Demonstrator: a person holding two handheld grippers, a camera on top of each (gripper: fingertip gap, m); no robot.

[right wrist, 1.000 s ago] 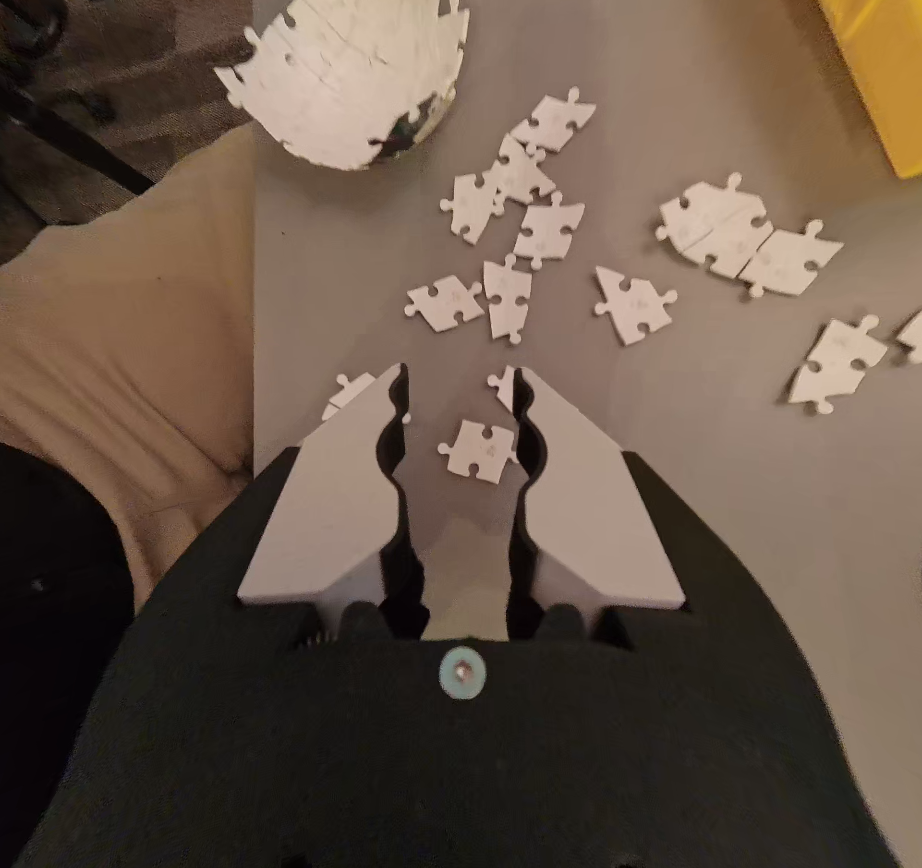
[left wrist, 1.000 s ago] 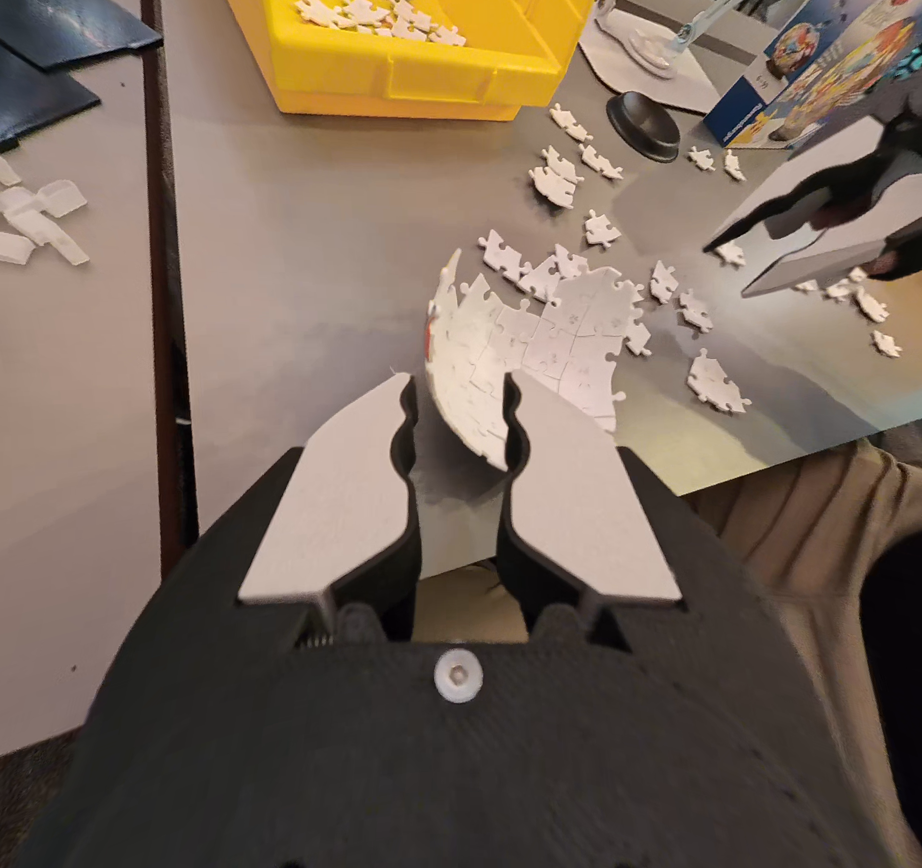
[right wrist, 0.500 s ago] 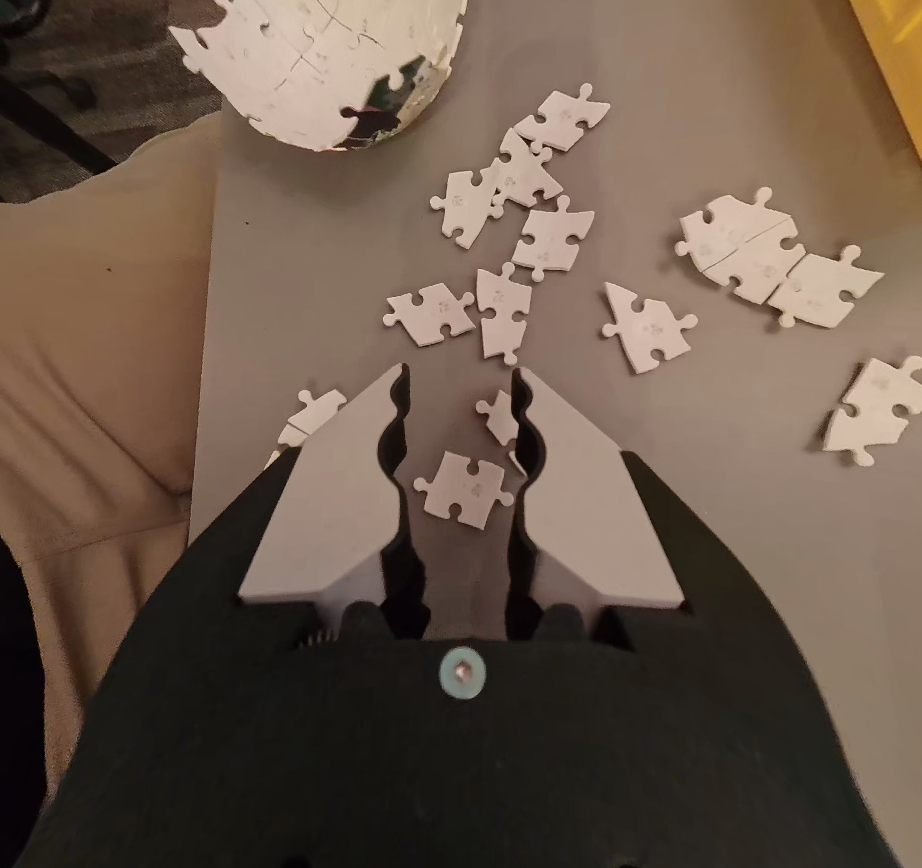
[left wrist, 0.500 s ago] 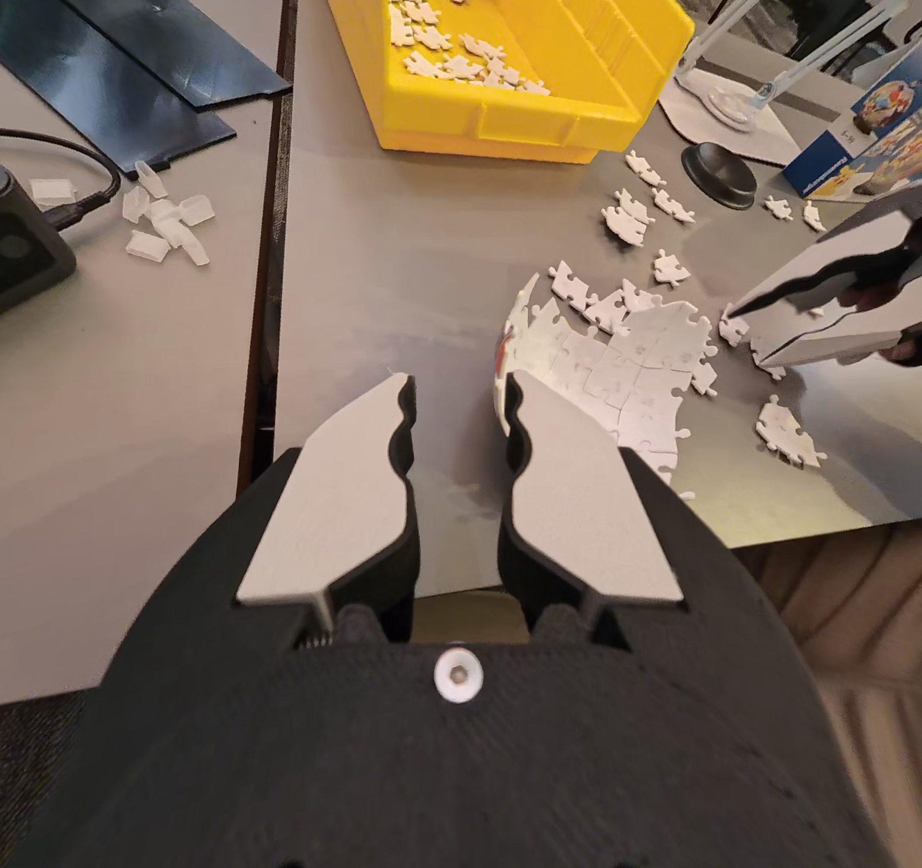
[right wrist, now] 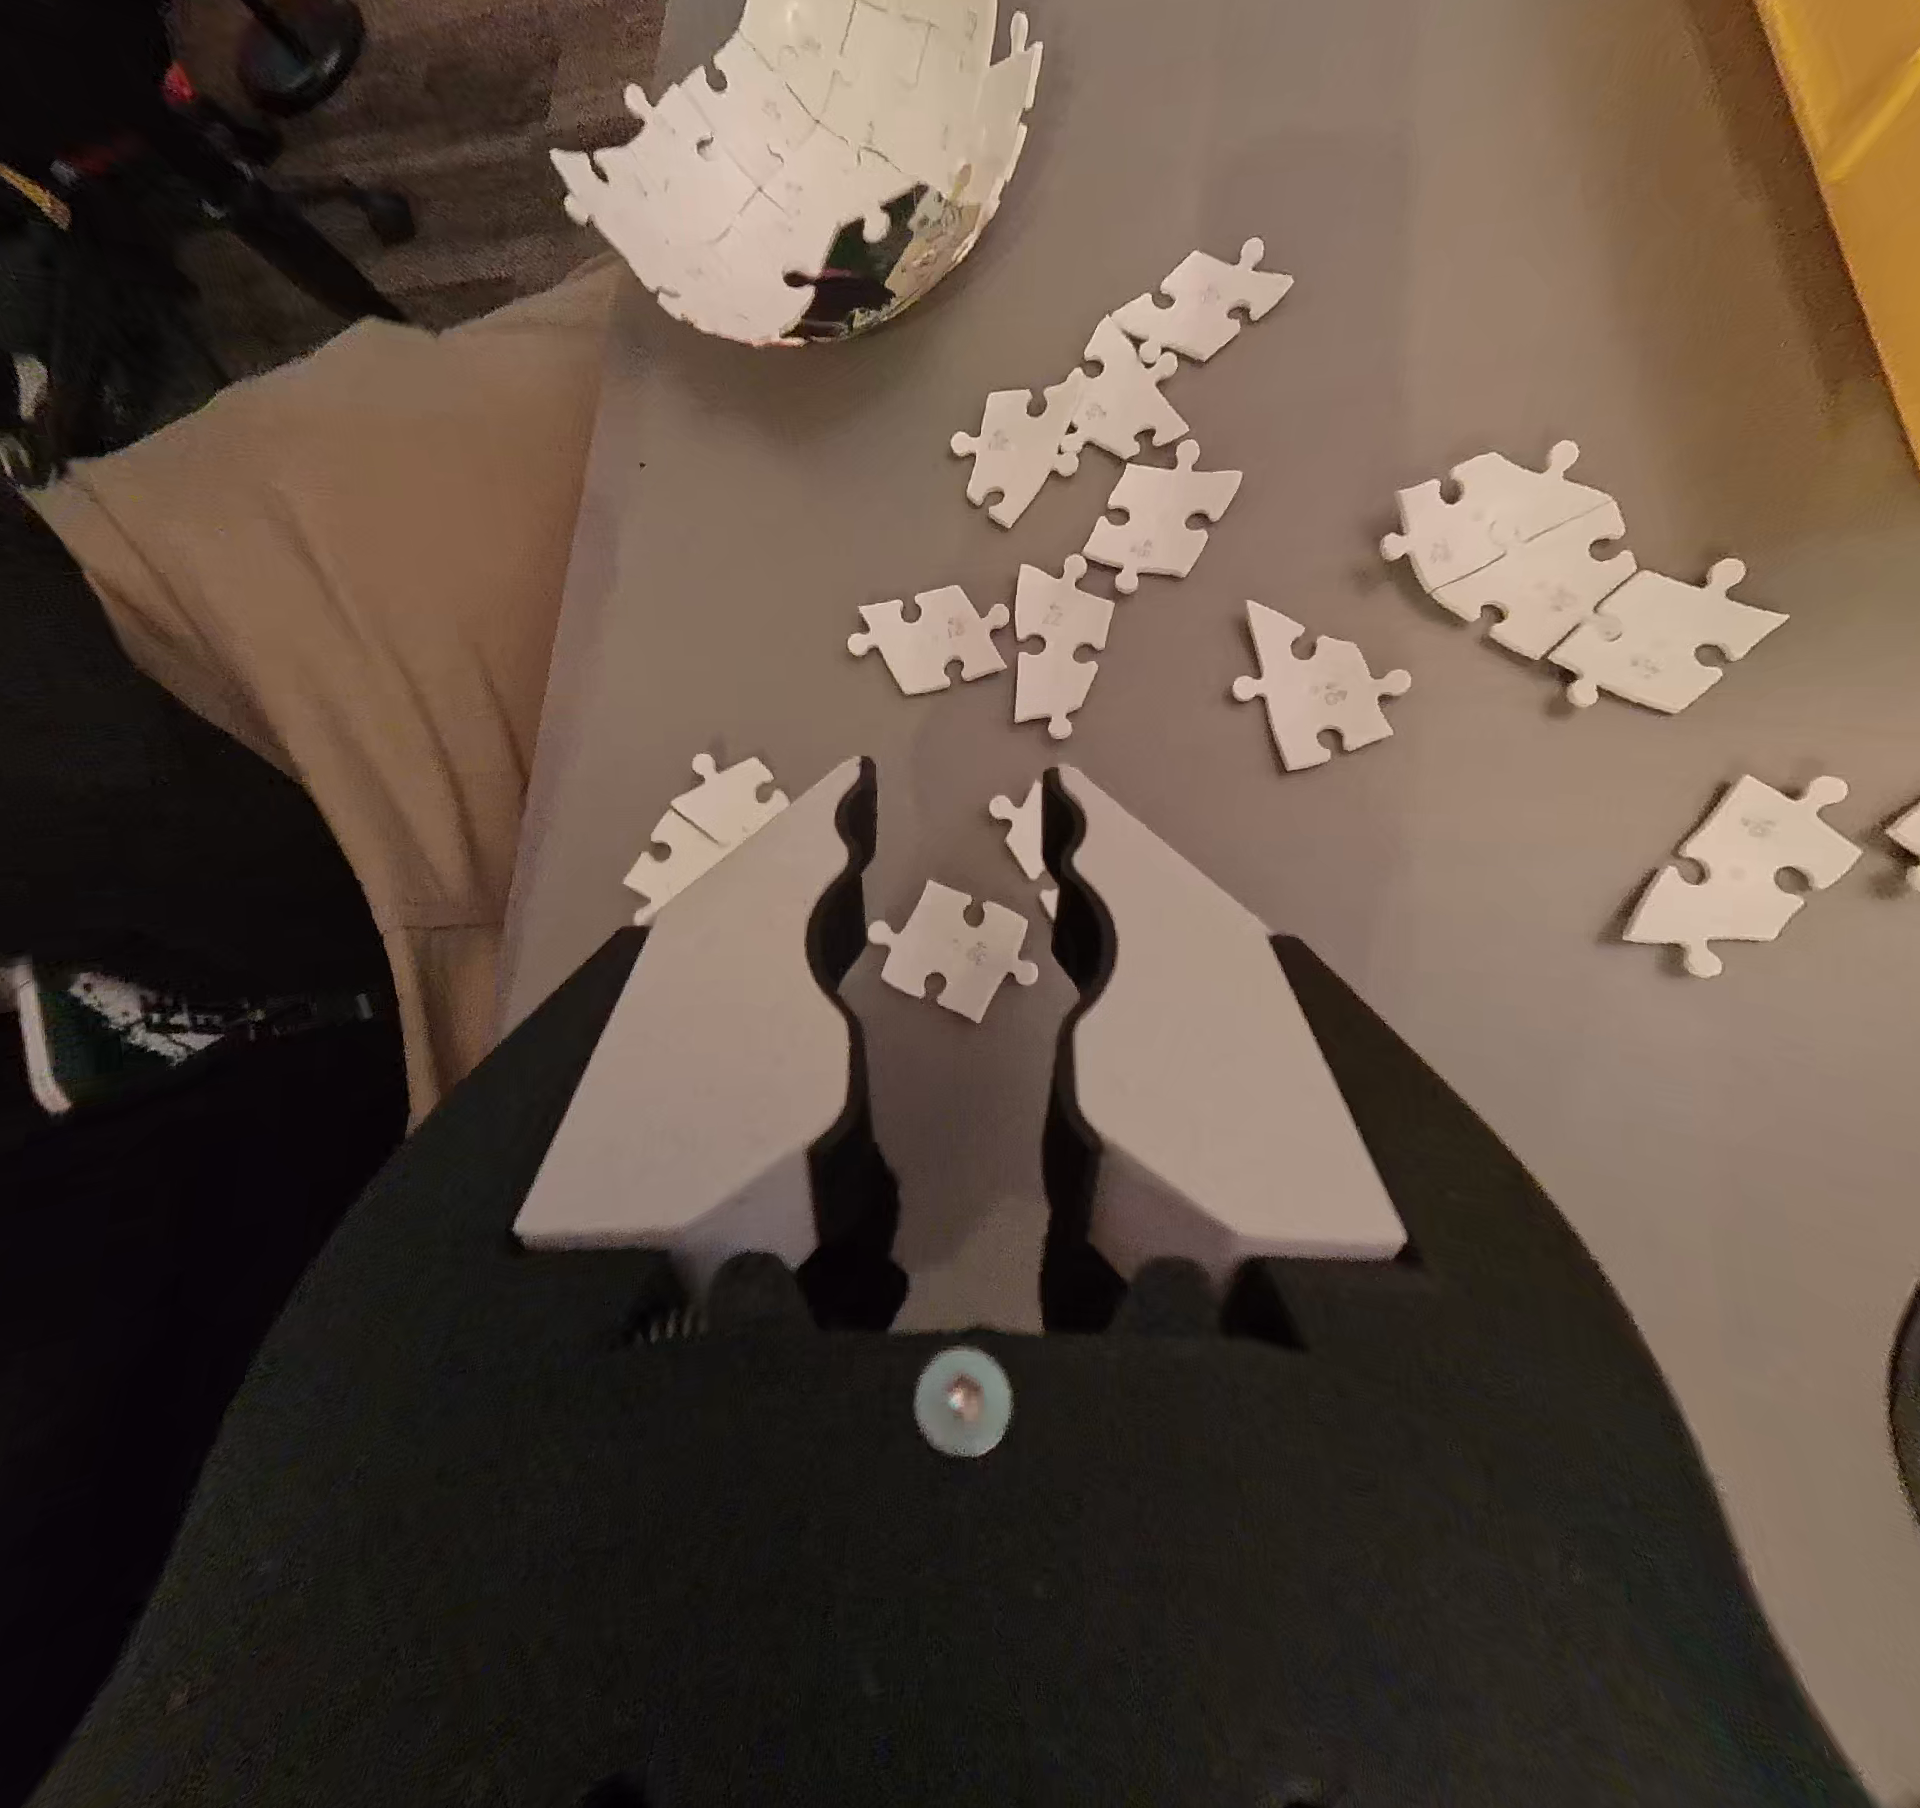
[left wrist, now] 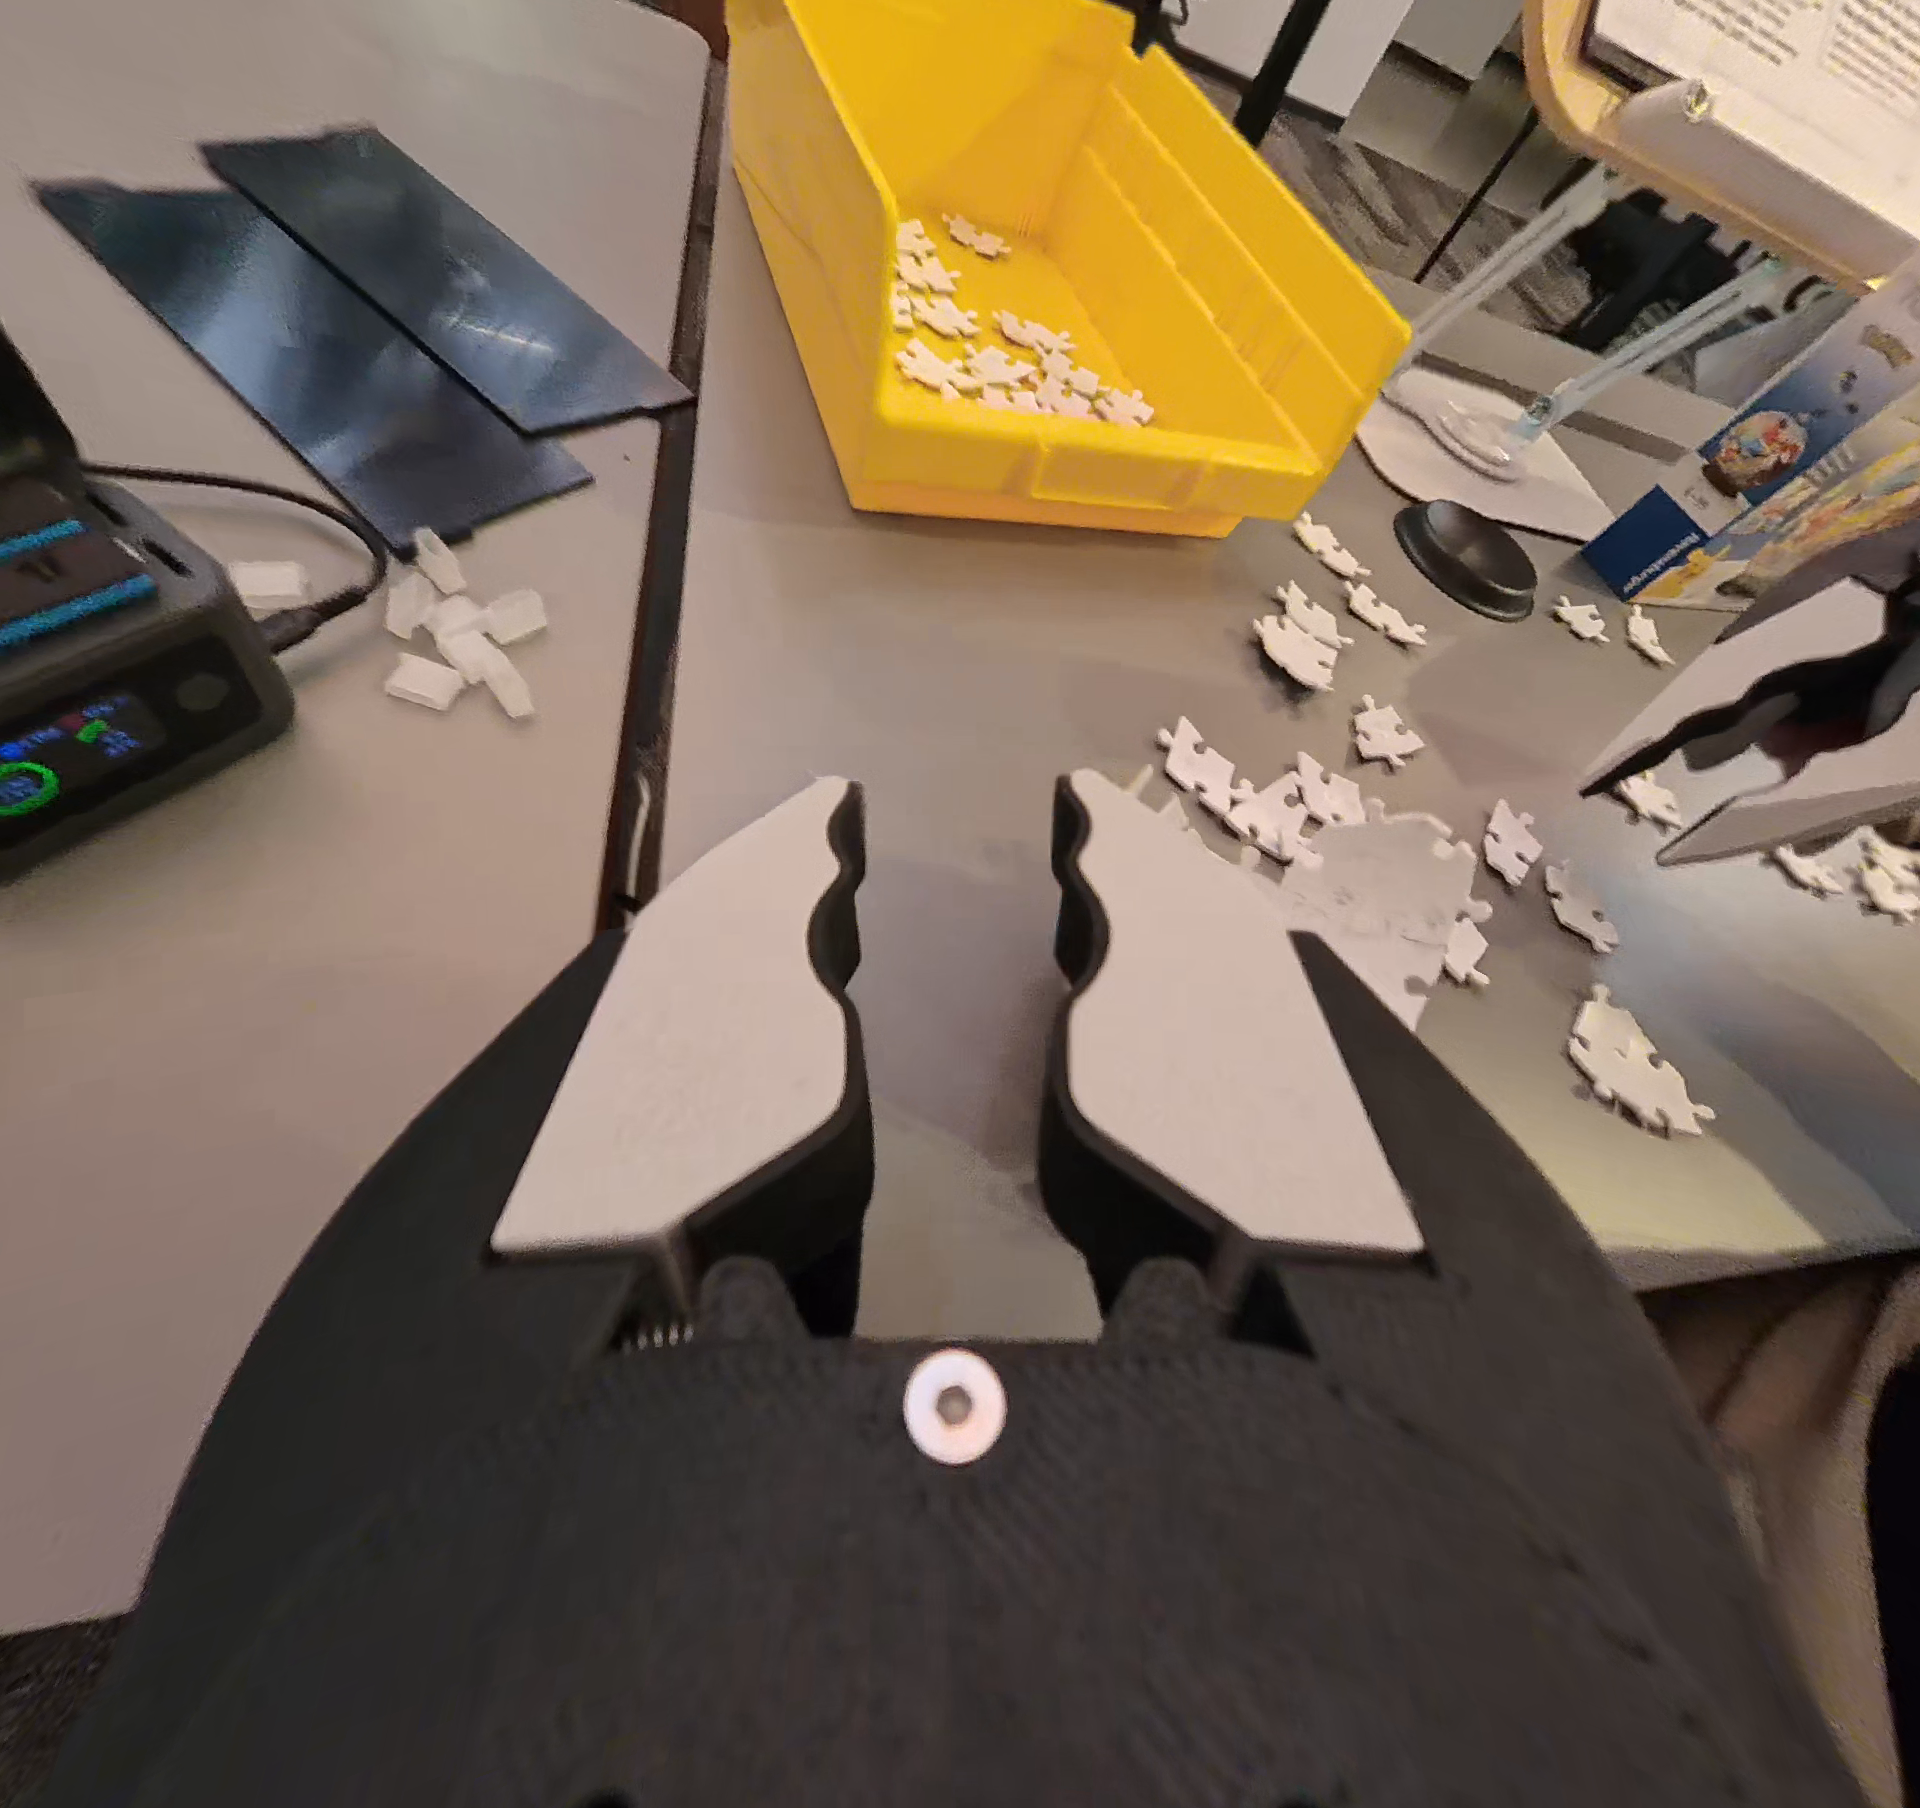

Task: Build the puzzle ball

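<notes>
- Left gripper: jaws apart with a clear gap, holding nothing; only bare grey table between the fingers
- Right gripper: jaws apart at a moderate gap, empty; poised above the loose pieces
- Partly built puzzle ball: curved white shell with a jagged open edge, printed side showing through one gap; sits ahead and to the left of the right gripper, near the table edge; in the left wrist view it lies just right of the left gripper's right finger, partly hidden and blurred
- Single puzzle piece: white side up, flat on the table, seen between the right gripper's fingers
- Scattered puzzle pieces: white side up, ahead and right of the right gripper, some joined in small clusters
- Yellow bin: ahead of the left gripper, holding more white pieces
- Puzzle box: far right of the left gripper, beside a black round base
- Dark device: far left, cable attached, lit display
</notes>
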